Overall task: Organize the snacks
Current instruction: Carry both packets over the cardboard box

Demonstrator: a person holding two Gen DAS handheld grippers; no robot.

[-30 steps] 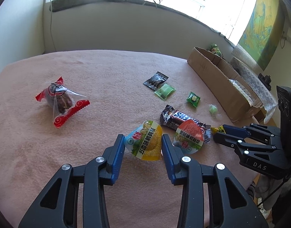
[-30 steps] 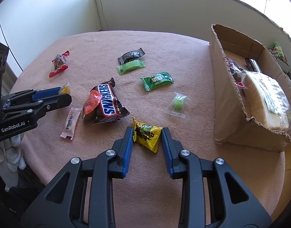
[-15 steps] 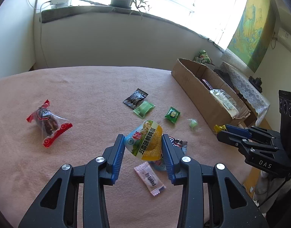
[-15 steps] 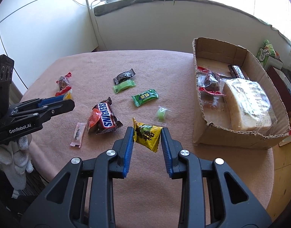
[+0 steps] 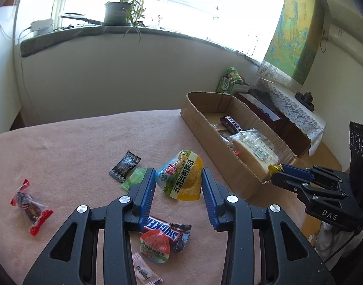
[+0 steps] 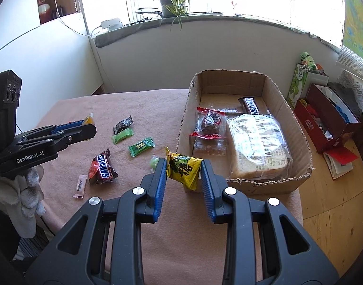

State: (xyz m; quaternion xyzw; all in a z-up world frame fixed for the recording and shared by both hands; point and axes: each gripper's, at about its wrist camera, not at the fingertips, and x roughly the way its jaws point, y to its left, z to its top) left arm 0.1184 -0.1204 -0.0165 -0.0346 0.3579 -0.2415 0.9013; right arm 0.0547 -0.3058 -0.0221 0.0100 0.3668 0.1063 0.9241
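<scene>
My left gripper [image 5: 178,180] is shut on a yellow-and-blue egg snack packet [image 5: 182,178] and holds it well above the pink table, left of the cardboard box [image 5: 200,128]. My right gripper [image 6: 183,168] is shut on a small yellow-and-green packet [image 6: 184,169], raised near the box's [image 6: 185,123] front left corner. The box holds a bread loaf [image 6: 258,144], a Snickers bar [image 6: 250,105] and a red-trimmed sweet [image 6: 208,124]. On the table lie a Snickers bar [image 6: 103,166], a green packet [image 6: 141,146], black [image 6: 122,124] and light green [image 6: 122,135] sweets.
A red-trimmed sweet [image 5: 30,207] lies at the table's left. An orange-lidded packet [image 5: 154,245] and a pink sachet [image 5: 143,270] lie under my left gripper. A small green candy [image 6: 154,161] lies near the box. A red box [image 6: 328,118] stands on the floor to the right.
Both grippers have lifted their packets up off the table and moved towards the cardboard box. The table items now look farther below.
</scene>
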